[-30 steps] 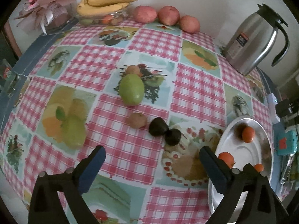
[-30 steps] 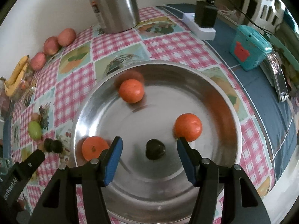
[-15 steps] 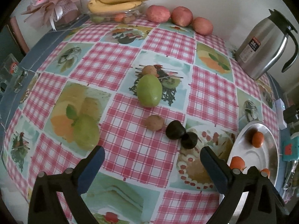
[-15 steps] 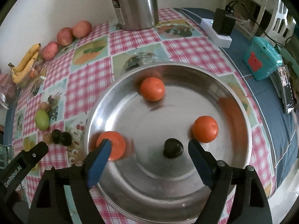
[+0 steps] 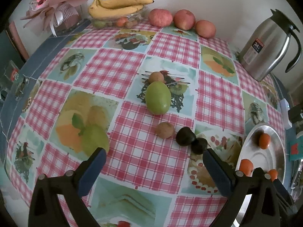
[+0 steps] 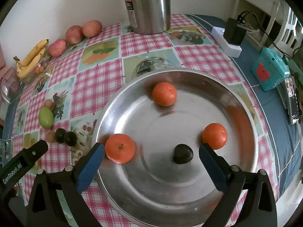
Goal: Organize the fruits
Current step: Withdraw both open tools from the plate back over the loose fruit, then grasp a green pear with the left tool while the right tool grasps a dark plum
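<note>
A round steel plate [image 6: 246, 113] holds three oranges [image 6: 164, 93] and one dark fruit [image 6: 183, 154]. My right gripper [image 6: 151, 152] hovers over the plate, its jaws opening, the dark fruit lying loose between them and touched by neither. On the chequered cloth my left gripper [image 5: 154, 157] stands open with nothing between its fingers. Ahead of it lie a green mango [image 5: 157, 97], two brown kiwis [image 5: 164, 130] and two dark fruits [image 5: 186, 136]. The plate [image 5: 280, 162] shows at that view's right edge.
A steel thermos jug [image 6: 149, 5] stands behind the plate. Three apples [image 5: 184, 19], bananas on a clear bowl [image 5: 118, 6] and a pink bouquet [image 5: 55, 5] line the back wall. A power strip with adapter [image 6: 230, 37] and a teal box [image 6: 269, 71] lie right of the plate.
The right gripper's jaws have spread much wider around the dark fruit, which stays lying on the plate. The left wrist view has tilted a little toward the far edge of the table.
</note>
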Motion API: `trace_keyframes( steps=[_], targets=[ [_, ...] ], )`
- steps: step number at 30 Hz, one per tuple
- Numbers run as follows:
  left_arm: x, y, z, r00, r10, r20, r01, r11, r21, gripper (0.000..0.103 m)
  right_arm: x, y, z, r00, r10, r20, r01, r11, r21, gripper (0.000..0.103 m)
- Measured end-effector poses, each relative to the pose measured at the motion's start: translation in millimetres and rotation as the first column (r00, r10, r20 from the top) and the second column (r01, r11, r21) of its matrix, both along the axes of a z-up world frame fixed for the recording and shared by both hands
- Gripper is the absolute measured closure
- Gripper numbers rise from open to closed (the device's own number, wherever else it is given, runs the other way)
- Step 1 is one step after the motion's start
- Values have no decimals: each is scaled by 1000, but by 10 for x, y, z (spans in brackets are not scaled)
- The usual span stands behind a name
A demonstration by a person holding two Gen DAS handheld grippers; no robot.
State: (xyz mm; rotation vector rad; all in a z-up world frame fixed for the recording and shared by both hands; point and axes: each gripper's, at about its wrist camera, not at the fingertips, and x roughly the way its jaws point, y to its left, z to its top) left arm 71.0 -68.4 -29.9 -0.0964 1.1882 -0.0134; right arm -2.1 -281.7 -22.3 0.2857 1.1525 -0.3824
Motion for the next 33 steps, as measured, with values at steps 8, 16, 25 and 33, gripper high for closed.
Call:
trace_keyframes(
  steps=[8,16,25,33],
  targets=[
    [81,119,49,998,-59,24,56,995,81,0,28,39,17,999,18,31,-19,999,33,3],
    [114,350,161,998,-41,55,38,997,65,0,73,226,30,995,74,60,-78,994,74,3],
    [139,730,229,996,58,68,-59,998,15,0,146,565,87,982,171,81,-177,981,81,3],
    [143,1134,296,978,193,79,-189,980,-61,0,235,891,112,958,274,81,-281,955,96,3]
  ],
)
